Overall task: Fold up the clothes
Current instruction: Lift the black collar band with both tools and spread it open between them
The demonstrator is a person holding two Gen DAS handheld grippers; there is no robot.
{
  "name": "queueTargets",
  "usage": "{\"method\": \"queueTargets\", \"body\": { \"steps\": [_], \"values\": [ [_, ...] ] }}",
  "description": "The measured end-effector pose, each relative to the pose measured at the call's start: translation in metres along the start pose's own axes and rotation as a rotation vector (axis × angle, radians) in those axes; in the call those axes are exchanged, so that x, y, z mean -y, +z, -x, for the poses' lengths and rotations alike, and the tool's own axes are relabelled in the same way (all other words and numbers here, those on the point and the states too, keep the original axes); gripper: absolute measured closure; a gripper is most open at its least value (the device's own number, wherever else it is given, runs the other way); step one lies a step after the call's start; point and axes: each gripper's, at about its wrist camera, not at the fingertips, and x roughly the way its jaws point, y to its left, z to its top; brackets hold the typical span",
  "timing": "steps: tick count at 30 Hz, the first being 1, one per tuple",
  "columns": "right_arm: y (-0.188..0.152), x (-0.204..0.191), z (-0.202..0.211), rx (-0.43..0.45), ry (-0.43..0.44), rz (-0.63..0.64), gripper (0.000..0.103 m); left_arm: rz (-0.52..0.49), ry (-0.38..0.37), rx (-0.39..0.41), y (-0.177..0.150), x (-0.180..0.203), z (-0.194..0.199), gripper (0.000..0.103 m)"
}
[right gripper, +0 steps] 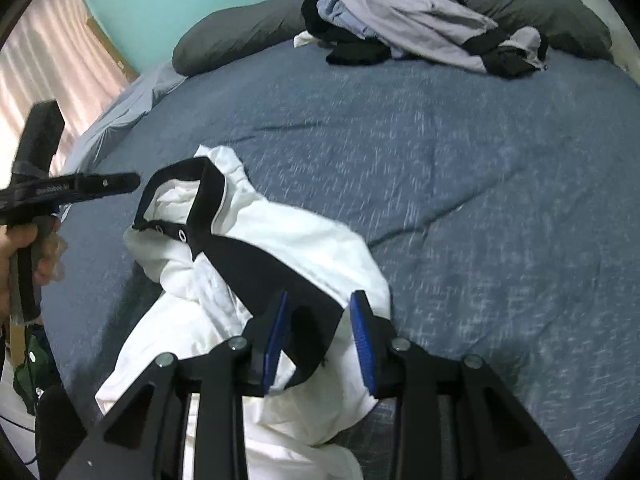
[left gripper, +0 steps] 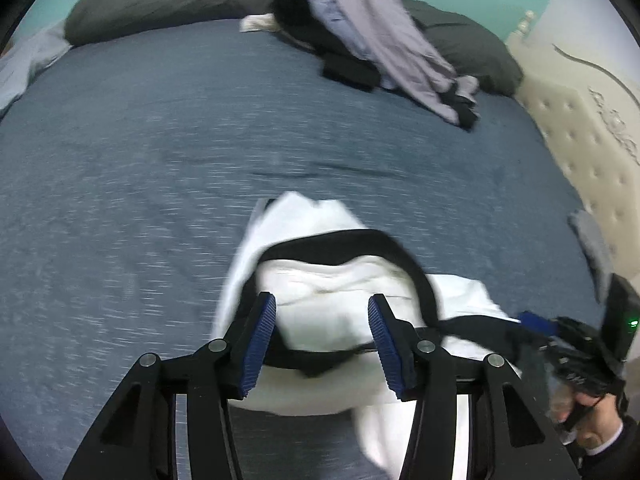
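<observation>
Crumpled white shirt point(right gripper: 280, 248) with black collar lies under both gaping grippers point(left gripper: 322, 344) point(right gripper: 318, 340).

White shirt point(right gripper: 280, 240) with black collar and black placket strip, snap rings on placket. Crumpled, not flat, bunched on near part of blue bed cover; collar loop stands open toward the pillows. Second pile of unfolded clothes point(right gripper: 416, 20), lilac, pale blue and black, heaped at far end against dark pillows.
</observation>
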Motion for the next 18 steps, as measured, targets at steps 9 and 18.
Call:
{"method": "queueTargets", "body": {
  "steps": [9,18],
  "values": [
    [0.009,-0.027,-0.005,-0.028,-0.013,0.149,0.071,0.025,0.040,-0.028,0.003,-0.027,-0.017,0.051],
    [0.003,-0.040,-0.024,-0.094,-0.040,0.268,0.071,0.023,0.034,-0.041,0.006,-0.031,-0.030,0.051]
  ]
}}
